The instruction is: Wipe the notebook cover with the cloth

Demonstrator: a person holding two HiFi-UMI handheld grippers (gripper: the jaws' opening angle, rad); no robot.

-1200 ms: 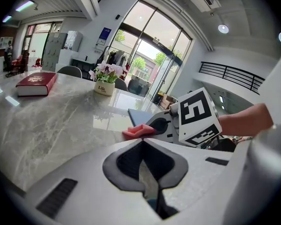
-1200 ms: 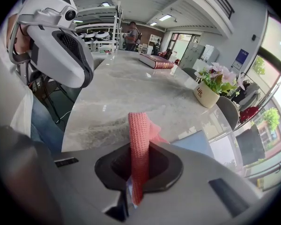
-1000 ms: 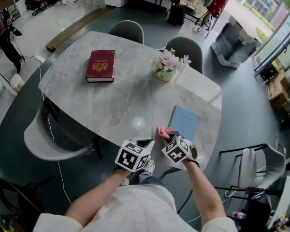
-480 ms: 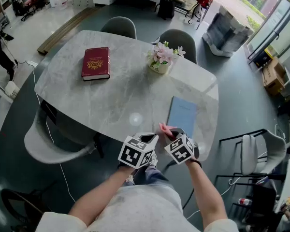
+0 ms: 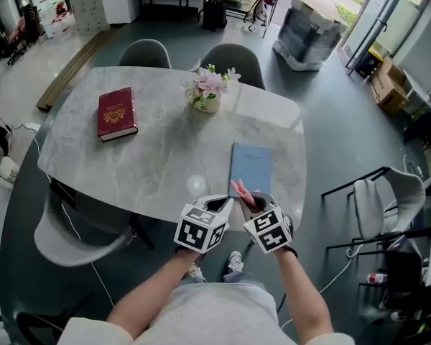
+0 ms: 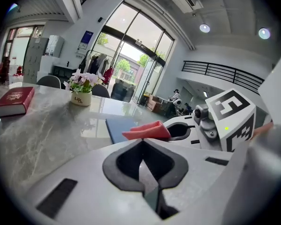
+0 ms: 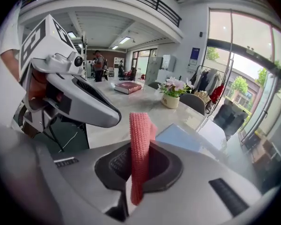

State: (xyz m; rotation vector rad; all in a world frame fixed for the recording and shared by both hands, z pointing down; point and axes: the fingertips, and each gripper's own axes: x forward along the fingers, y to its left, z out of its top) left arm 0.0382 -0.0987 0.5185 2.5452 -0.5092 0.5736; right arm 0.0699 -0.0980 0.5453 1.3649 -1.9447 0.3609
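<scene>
The pink cloth (image 7: 139, 144) is gripped upright between the closed jaws of the right claw (image 7: 129, 197), which is held over the near edge of the counter (image 5: 158, 171). The blue notebook (image 5: 251, 167) lies flat near that edge, just ahead of the cloth and apart from it. The left claw (image 6: 147, 191) is closed on nothing, just beside the right. Wiping is judged not yet begun. The next move calls for the cloth to be carried forward and lowered onto the cover.
</scene>
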